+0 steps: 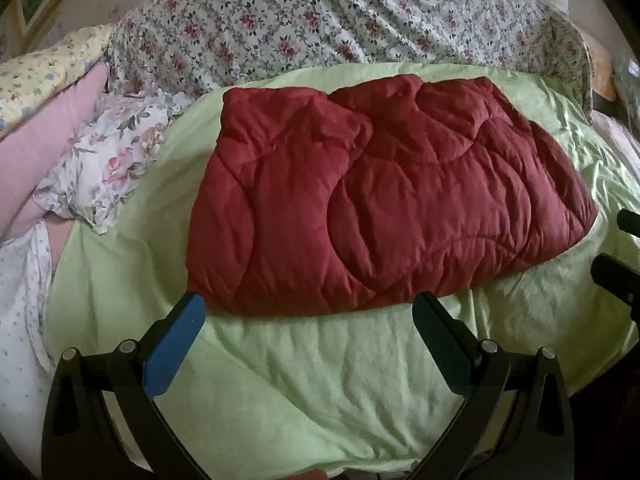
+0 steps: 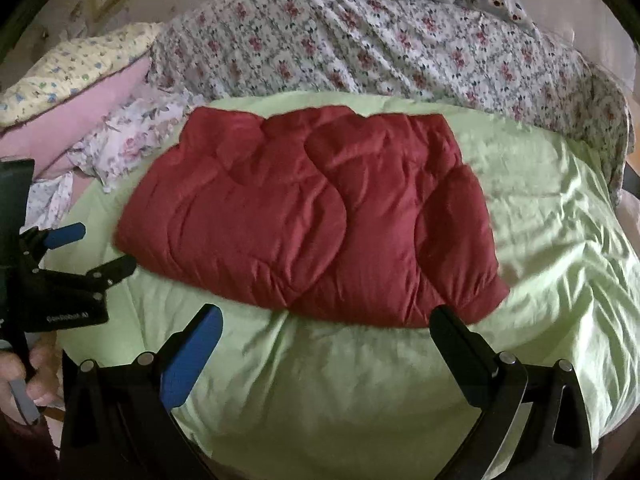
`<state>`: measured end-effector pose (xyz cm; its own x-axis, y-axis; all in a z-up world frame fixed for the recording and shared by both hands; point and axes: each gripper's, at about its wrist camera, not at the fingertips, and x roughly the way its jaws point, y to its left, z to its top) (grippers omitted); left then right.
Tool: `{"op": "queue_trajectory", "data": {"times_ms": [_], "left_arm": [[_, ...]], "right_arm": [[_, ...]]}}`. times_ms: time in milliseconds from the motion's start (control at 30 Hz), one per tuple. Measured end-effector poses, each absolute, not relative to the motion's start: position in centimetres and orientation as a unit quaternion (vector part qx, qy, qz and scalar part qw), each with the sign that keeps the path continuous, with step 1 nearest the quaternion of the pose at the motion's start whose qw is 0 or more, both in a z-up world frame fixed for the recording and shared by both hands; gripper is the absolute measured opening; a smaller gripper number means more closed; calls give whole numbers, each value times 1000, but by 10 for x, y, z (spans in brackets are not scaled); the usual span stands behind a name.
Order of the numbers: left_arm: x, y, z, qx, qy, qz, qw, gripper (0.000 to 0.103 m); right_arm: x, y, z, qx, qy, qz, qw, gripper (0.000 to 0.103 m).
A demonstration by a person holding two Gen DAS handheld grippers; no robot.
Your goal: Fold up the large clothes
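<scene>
While the fisheye bends the edges of both views into darkness, the bed's corners are cut off, and the framed thing on the wall at top left is too dim to make out. In the right wrist view a hand shows only partly at the lower left, gripping the handle of the left tool. There's the dark red quilted jacket, folded into a puffy block with stitched curved panels, lying flat on the light green sheet in the middle of the bed. It looks plump and wrinkled, with one flap lapped over the other. The left tool sits wide apart, empty, its tips just at the jacket's near edge. The right tool is also spread wide, holding nothing, just before the near hem. Behind the jacket runs a floral bedspread; at left, a pink pillow, a yellow patterned pillow and a crumpled flowered cloth lie beside the sheet. Nothing lies between the tools and the jacket.
</scene>
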<state>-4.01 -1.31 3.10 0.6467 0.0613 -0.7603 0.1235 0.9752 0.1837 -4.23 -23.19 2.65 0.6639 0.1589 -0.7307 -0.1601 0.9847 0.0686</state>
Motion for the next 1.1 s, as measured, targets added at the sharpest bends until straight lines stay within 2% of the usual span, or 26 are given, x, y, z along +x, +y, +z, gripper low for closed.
{"op": "queue_trajectory", "data": {"times_ms": [367, 1100], "left_arm": [[-13, -12, 12, 76, 452, -8, 889, 103], [13, -6, 11, 71, 465, 4, 882, 103]], "right_arm": [[-9, -229, 9, 23, 430, 88, 898, 103], [30, -213, 4, 10, 457, 89, 885, 103]]}}
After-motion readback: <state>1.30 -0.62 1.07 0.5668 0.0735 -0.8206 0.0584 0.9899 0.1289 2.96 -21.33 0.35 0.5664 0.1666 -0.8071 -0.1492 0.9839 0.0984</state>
